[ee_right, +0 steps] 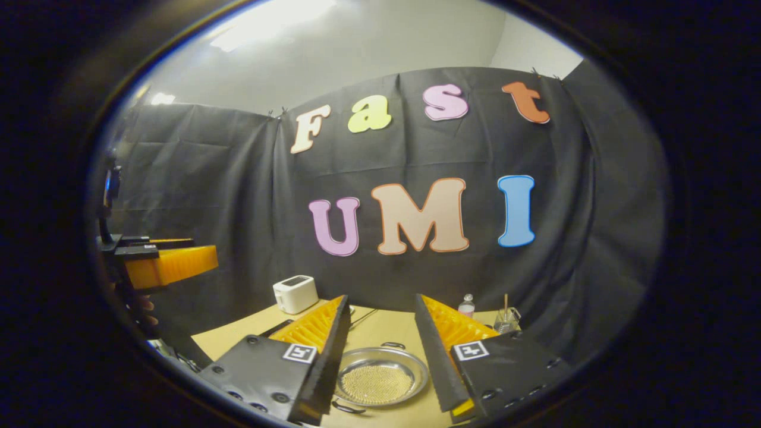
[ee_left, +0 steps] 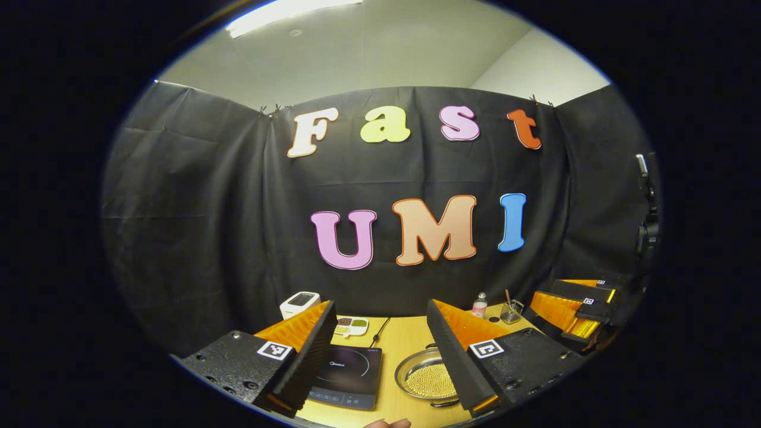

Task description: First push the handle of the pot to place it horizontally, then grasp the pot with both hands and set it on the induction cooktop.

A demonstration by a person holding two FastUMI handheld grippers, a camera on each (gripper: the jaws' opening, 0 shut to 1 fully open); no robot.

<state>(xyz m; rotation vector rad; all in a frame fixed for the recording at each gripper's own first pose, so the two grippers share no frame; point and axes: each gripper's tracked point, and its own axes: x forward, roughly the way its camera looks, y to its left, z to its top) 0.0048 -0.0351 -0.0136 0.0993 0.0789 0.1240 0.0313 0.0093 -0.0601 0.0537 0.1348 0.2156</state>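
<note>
Steel round pot [ee_right: 380, 375], handles at twelve and six o'clock, on wooden tabletop [ee_right: 380, 330]; black induction cooktop [ee_left: 348, 377] at nine o'clock. Left tool [ee_left: 380, 356] and right tool [ee_right: 377, 356] both wide, empty. Risk: shoving a handle hard could skid the pot.

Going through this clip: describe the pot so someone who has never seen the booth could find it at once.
On the wooden table before the black cloth wall, look right of the black induction cooktop. The pot is the shallow, shiny metal pan with small loop handles and a perforated bottom, the sole round metal dish there.
</note>
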